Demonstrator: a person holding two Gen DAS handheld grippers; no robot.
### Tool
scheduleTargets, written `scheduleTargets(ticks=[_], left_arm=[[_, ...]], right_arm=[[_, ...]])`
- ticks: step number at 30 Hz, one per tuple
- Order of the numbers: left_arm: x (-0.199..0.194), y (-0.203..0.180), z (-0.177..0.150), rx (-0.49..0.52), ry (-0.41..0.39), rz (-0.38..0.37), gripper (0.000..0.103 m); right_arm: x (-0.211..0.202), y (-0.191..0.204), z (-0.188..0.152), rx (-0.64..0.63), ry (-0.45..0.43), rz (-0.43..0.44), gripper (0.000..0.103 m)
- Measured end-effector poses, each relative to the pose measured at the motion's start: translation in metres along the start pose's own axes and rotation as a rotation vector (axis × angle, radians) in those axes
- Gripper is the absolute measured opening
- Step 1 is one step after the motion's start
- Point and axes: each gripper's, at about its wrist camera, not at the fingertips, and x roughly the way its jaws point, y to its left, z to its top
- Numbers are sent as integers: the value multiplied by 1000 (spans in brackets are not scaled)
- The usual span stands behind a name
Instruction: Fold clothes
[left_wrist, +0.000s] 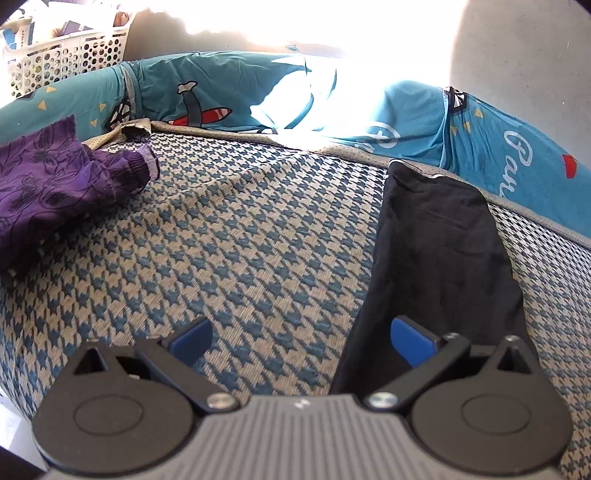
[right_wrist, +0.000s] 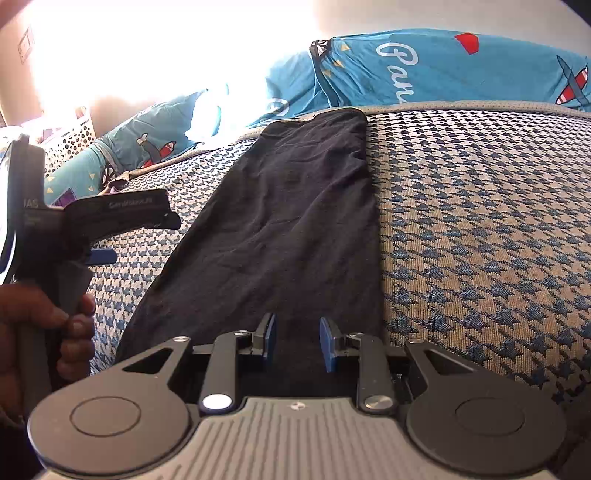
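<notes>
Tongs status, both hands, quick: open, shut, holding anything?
Left tongs: wide open, empty, above the houndstooth bedcover.
Right tongs: partly open, over the folded black garment, no cloth pinched between the pads.

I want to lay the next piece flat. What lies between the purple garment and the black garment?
Only bare houndstooth cover lies between the purple garment and the black garment, seen in the left wrist view.
</notes>
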Motion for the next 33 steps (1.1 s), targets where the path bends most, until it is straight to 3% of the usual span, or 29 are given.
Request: scheduleTargets(ticks=[7, 14, 22, 26, 29, 33], left_arm=[[25, -17, 24, 41, 43, -40, 103], [49, -33, 45, 148, 64, -55, 103], [78, -23, 59, 115, 147, -36, 103], [88, -18, 58, 90, 183, -41, 103], [91, -18, 57, 105, 188, -38, 103], [92, -19, 57, 120, 187, -42, 103]], right_arm=[[1, -1, 14, -9, -17, 13, 25], [17, -2, 53, -99, -49, -9, 25], [70, -10, 102, -269, -4, 61, 25], [95, -14, 116, -290, 20, 88, 25], [108, -13, 122, -351, 24, 77, 25], [123, -28, 125, -366, 94, 21, 25]])
